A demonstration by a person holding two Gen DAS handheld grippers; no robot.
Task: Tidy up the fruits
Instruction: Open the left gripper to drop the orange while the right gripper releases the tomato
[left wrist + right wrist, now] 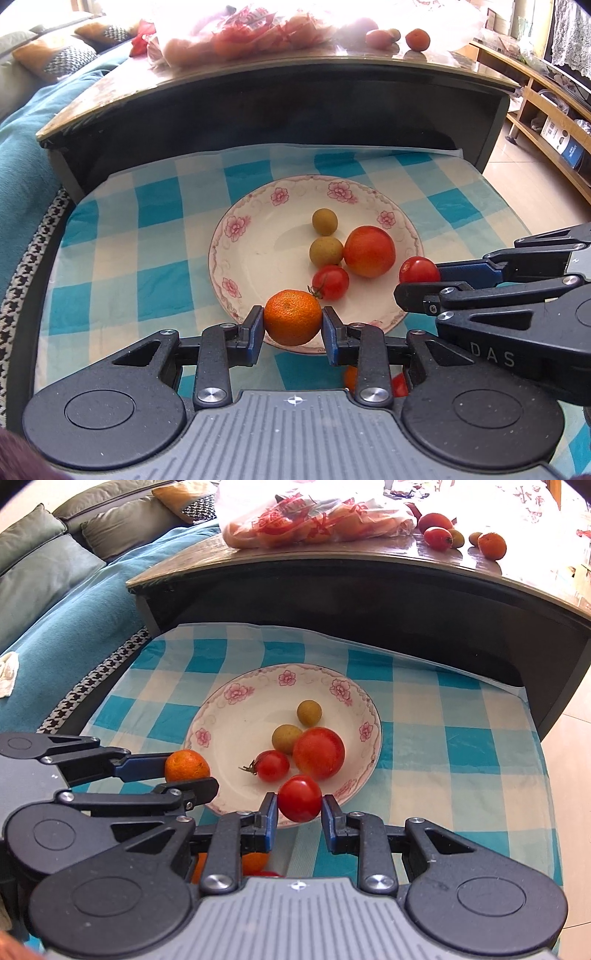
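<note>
Two fruits clamped, both carried at the near rim of the plate (pixel 236 236).

Left tool (pixel 293 325) is clamped on the mandarin (pixel 293 322); right tool (pixel 299 805) is clamped on a cherry tomato (pixel 299 798). Neither is set down yet. Already on the plate: one large tomato (pixel 369 251), one stemmed cherry tomato (pixel 331 281), two small yellow-green fruits (pixel 325 221), kind not readable. Task is judged partly done. More loose fruit (pixel 491 545) is left on the upper surface (pixel 369 559) behind, beside a plastic bag (pixel 314 517) of fruit; count is washed out by glare. Orange and red shapes under both tool bodies are cut off and cannot be identified.
</note>
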